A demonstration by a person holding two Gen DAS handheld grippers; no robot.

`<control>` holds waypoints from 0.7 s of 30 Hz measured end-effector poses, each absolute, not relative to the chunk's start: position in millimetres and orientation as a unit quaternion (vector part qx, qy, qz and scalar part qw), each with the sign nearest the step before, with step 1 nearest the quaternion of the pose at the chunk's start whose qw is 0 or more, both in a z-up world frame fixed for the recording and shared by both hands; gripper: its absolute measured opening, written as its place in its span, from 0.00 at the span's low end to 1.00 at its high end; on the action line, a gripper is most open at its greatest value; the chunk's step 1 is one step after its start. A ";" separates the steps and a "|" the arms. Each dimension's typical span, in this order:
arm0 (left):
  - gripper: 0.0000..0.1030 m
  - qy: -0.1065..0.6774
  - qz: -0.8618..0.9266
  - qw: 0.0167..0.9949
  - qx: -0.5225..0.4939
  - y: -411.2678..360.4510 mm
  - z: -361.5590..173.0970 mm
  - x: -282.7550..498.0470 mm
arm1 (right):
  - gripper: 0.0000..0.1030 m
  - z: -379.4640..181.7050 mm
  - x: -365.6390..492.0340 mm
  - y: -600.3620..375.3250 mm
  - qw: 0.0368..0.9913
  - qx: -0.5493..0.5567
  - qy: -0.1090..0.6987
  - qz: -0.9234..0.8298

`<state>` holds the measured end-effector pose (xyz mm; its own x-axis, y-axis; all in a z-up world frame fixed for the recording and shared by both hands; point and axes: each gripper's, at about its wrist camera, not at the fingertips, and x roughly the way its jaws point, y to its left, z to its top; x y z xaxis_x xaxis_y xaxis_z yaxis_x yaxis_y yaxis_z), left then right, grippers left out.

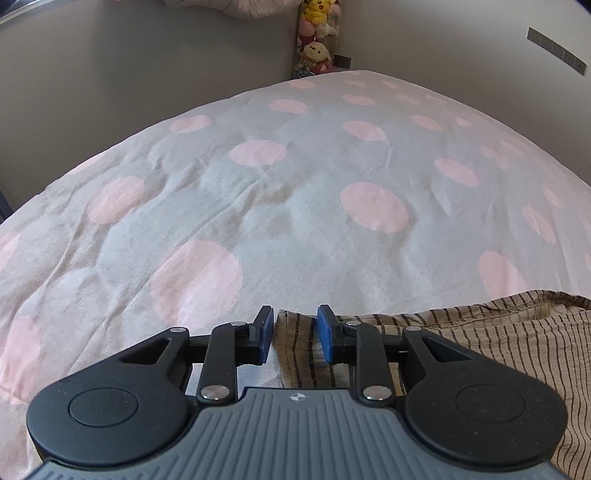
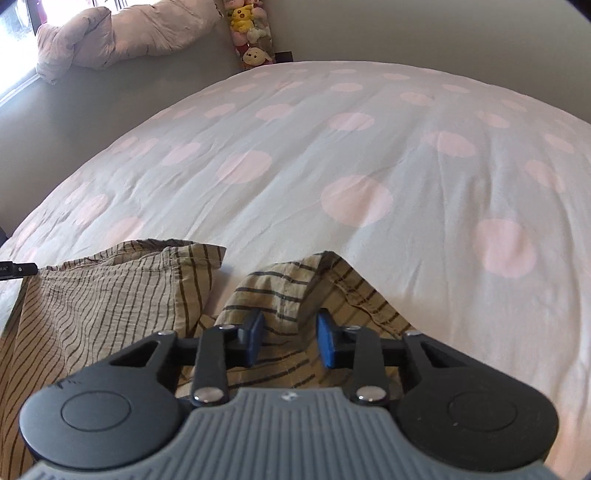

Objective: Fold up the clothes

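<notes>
That thin, tan, dark-striped cotton garment [image 2: 110,295] lying crumpled on your pink-dotted white bedcover [image 1: 295,184] will flop and wrinkle — pinch hems or corners, since your left gripper [image 1: 294,334] and right gripper [image 2: 290,339] both hover slightly apart, unclamped, over its edges.

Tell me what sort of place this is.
Most likely a bedroom. A bed cover with pink dots fills the view, soft toys are stacked in the far corner, and a bundled quilt lies by a bright window. A striped garment lies on the cover.
</notes>
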<state>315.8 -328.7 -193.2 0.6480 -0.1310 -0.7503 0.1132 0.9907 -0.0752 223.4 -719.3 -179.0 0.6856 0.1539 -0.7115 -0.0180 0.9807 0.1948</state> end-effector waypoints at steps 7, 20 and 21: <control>0.27 0.415 -0.072 0.907 -0.028 -328.2 -190.6 314.9 | 0.03 -152.5 231.6 -717.9 0.931 0.094 0.352 0.038; 0.28 0.418 -0.077 0.904 -0.042 -324.5 -191.4 317.0 | 0.32 -141.8 243.3 -717.9 0.916 0.091 0.390 0.036; 0.29 0.418 -0.078 0.904 -0.044 -324.4 -191.2 317.0 | 0.33 -141.2 238.3 -720.3 0.914 0.084 0.396 0.037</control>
